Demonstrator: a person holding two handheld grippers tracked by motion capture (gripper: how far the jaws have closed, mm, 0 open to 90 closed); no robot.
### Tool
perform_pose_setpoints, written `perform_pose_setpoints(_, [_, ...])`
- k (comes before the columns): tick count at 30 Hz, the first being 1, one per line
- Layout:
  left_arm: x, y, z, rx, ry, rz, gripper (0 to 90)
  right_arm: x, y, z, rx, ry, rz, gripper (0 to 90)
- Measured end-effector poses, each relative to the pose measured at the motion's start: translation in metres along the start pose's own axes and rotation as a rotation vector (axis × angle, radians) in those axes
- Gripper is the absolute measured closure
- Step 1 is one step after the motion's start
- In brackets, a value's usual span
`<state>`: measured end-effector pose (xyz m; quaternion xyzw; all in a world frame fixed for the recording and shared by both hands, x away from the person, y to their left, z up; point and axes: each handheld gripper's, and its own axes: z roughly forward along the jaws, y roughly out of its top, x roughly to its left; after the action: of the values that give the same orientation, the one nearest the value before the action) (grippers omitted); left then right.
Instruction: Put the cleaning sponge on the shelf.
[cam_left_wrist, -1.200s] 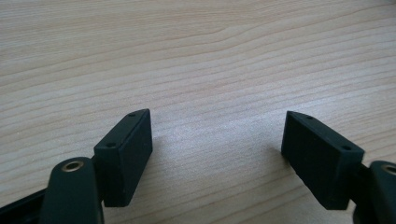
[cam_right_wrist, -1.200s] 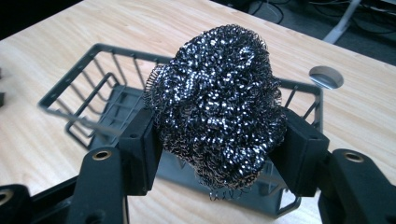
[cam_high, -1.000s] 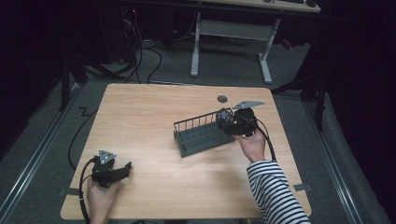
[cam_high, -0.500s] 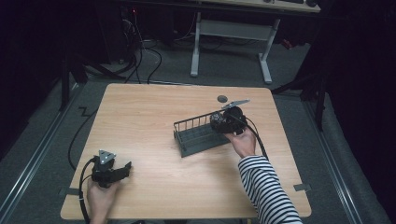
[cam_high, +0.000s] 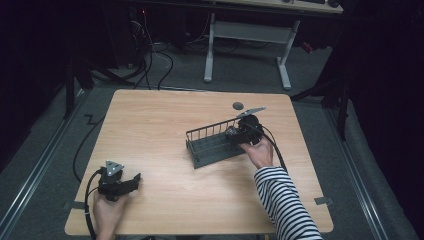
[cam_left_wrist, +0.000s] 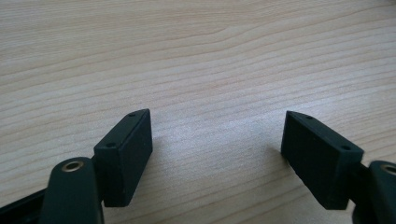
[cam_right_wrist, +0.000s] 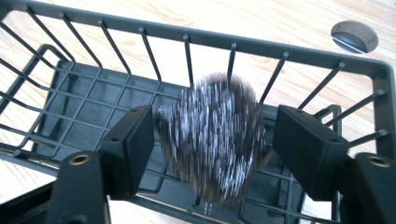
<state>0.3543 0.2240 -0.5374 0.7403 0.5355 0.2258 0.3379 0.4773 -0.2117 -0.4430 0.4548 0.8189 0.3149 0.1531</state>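
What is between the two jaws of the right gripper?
In the right gripper view, a furry ball sits between them, inside the wire basket. The jaws have just been opening and no longer press it.

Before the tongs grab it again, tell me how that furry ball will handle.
The furry ball looks soft, so it probably squashes. Round, it might roll, though the wire basket should contain it. Likely light.

Shaggy, ball-shaped, bristly grey-and-white thing, motion-blurred, lay inside the dark wire basket near its end wall, against the upright bars; basket sat right of the table's centre.
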Motion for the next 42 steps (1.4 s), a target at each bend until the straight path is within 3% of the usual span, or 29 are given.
perform_pose_setpoints(6, [0.000, 0.000, 0.000, -0.001, 0.000, 0.000, 25.5, 0.002, -0.003, -0.011, -0.042, -0.006, -0.009, 28.2])
perform_pose_setpoints(13, [0.000, 0.000, 0.000, 0.001, 0.001, 0.001, 25.7, -0.001, -0.014, -0.040, -0.130, 0.027, -0.004, 32.1])
perform_pose_setpoints(21, [0.000, 0.000, 0.000, 0.003, 0.001, 0.004, 25.7, -0.010, -0.034, -0.061, -0.165, 0.005, 0.008, 34.1])
perform_pose_setpoints(23, [0.000, 0.000, 0.000, 0.002, 0.002, 0.004, 25.6, -0.010, -0.041, -0.069, -0.161, -0.019, -0.016, 34.2])
perform_pose_setpoints(28, [0.000, 0.000, 0.000, 0.002, 0.003, 0.004, 25.7, -0.008, -0.050, -0.080, -0.177, -0.027, -0.027, 35.4])
perform_pose_setpoints(33, [0.000, 0.000, 0.000, 0.002, 0.003, 0.005, 25.6, -0.008, -0.073, -0.093, -0.211, -0.012, -0.001, 36.9])
perform_pose_setpoints(42, [-0.001, 0.000, 0.000, 0.003, 0.003, 0.007, 25.5, -0.007, -0.096, -0.106, -0.239, -0.011, 0.025, 37.9])
